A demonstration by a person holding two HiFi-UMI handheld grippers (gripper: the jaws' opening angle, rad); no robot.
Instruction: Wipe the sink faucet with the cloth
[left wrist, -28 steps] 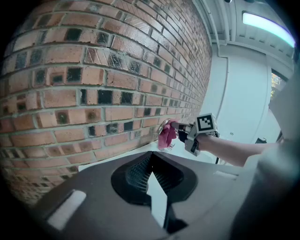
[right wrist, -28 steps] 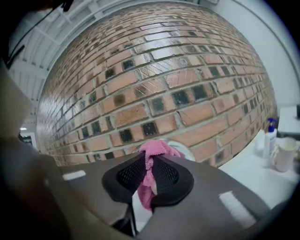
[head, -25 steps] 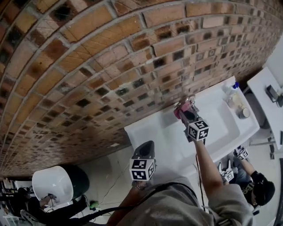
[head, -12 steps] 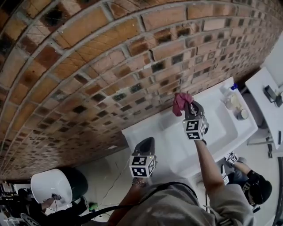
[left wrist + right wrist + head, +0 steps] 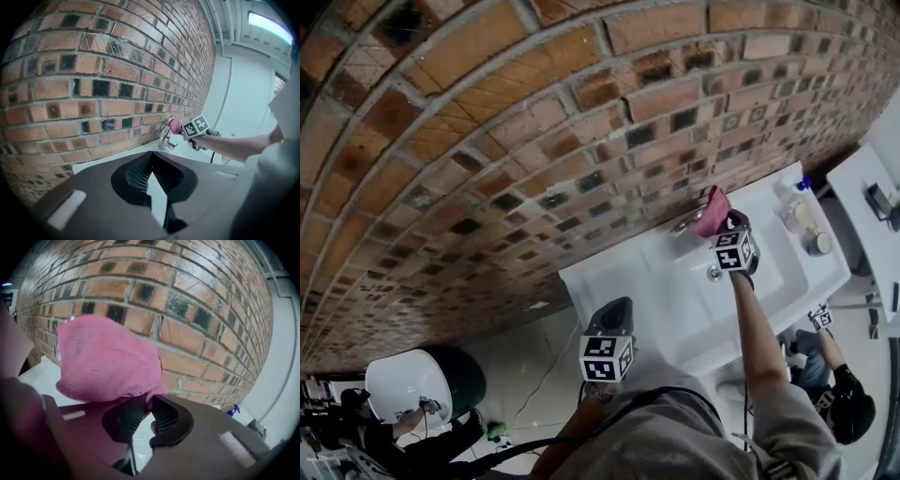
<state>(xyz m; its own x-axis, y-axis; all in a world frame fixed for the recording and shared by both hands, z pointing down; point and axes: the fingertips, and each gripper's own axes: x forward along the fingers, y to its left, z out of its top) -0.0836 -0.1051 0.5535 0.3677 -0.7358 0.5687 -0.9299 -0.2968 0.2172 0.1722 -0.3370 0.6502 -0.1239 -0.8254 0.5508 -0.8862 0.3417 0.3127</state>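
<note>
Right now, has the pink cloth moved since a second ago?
Yes. Against the faucet, the cloth has shifted right, toward the bottle on the sink.

- Right gripper [image 5: 719,225] is held forward on an outstretched bare forearm [image 5: 749,326], its jaws clamped on a pink cloth [image 5: 108,359].
- Left gripper [image 5: 614,314] sits low near the torso, jaws together, nothing between them.

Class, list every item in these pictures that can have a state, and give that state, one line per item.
Left gripper: shut, nothing between its jaws, held back from the sink.
Right gripper: shut on the cloth.
Cloth: bunched, up against the top of the faucet.
Faucet: no water seen running.
Sink: not filled with water.
</note>
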